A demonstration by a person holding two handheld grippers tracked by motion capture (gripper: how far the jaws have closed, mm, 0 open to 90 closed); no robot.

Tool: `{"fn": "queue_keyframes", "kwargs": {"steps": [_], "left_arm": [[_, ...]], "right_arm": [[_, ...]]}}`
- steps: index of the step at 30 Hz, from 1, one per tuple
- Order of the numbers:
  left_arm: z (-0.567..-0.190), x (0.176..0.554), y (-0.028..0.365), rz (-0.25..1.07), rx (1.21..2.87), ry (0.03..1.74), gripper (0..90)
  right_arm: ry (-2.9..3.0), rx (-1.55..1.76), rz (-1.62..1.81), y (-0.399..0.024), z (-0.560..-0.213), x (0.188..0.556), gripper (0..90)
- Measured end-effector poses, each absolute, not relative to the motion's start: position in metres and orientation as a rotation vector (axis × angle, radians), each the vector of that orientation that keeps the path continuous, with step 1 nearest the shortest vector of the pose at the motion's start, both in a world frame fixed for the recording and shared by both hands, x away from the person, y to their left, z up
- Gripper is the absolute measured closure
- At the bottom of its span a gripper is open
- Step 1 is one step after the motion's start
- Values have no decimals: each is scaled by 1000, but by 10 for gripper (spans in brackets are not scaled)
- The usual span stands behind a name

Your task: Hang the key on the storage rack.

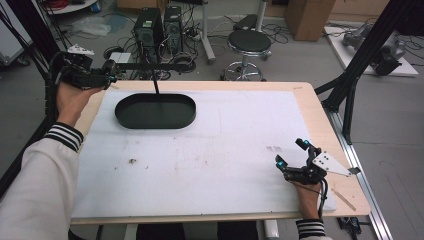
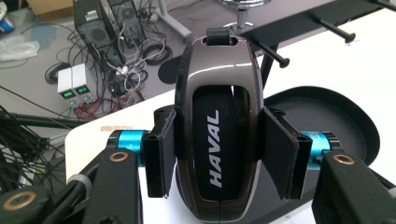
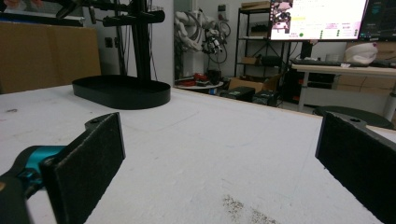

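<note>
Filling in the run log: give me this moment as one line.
left gripper: shut on key fob, above tray rim | right gripper: open, empty, low over mat | stand: upright in tray

Left claw [image 1: 111, 70] raised at table's far-left corner beside black oval tray [image 1: 155, 111]; right claw [image 1: 291, 155] rests near-right.

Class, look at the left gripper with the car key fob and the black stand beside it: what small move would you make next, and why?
Probably ease the left gripper toward the black stand's hooked crossbar. Its pads are shut on the glossy dark HAVAL key fob, strap loop up, near the pegs above the black oval tray. The right gripper rests open on the white table cover.
</note>
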State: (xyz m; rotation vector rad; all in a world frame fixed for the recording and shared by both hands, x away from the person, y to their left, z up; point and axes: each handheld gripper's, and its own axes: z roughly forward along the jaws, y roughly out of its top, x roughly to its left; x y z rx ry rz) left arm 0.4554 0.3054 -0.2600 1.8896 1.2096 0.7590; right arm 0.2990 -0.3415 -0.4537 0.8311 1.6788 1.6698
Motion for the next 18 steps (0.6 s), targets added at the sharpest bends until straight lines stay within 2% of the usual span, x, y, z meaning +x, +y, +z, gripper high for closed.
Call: {"fn": "queue_keyframes", "kwargs": {"steps": [18], "left_arm": [[-273, 471, 307, 782, 1835, 1259, 487]], "right_arm": [[1676, 830, 1674, -342, -454, 299, 3]]}}
